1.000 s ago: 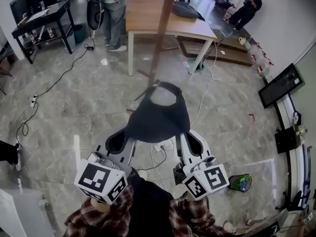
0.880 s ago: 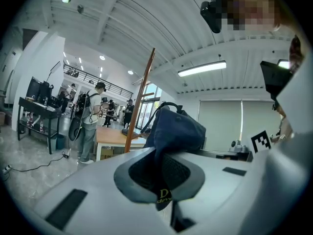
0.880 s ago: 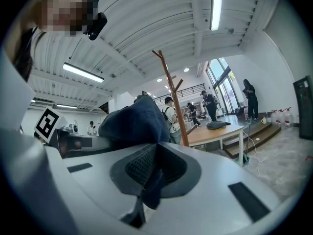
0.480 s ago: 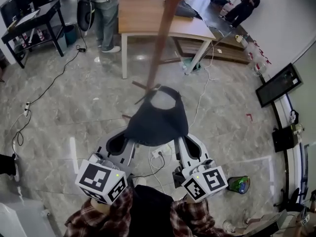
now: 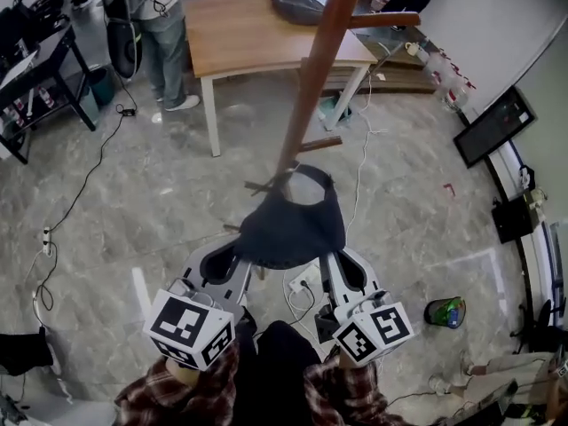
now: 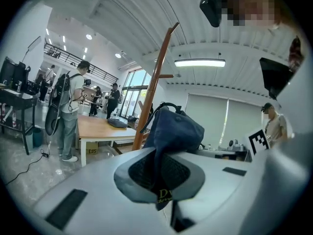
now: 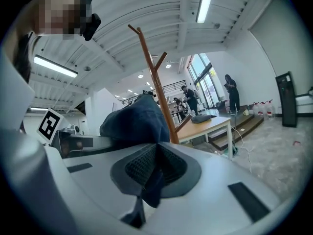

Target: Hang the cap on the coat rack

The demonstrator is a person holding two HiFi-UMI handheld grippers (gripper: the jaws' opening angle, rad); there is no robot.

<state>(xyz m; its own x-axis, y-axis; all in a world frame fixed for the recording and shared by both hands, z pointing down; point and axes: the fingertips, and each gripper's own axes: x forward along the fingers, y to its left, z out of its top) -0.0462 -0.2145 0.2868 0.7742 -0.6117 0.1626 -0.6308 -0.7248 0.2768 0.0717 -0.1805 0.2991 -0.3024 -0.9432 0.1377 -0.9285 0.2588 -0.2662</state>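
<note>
Left gripper and right gripper each pinch the cap. Their own views show the clamped fabric. Only the head view shows the cap's far edge beside the coat rack.

cap moved forward, nearer coat rack

The head view looks steeply down from above the person onto the left tool, right tool, floor and rack. Each tool view sits close behind its own jaws, facing almost level across the room. All three share the cap, rack and wooden surface.
</note>
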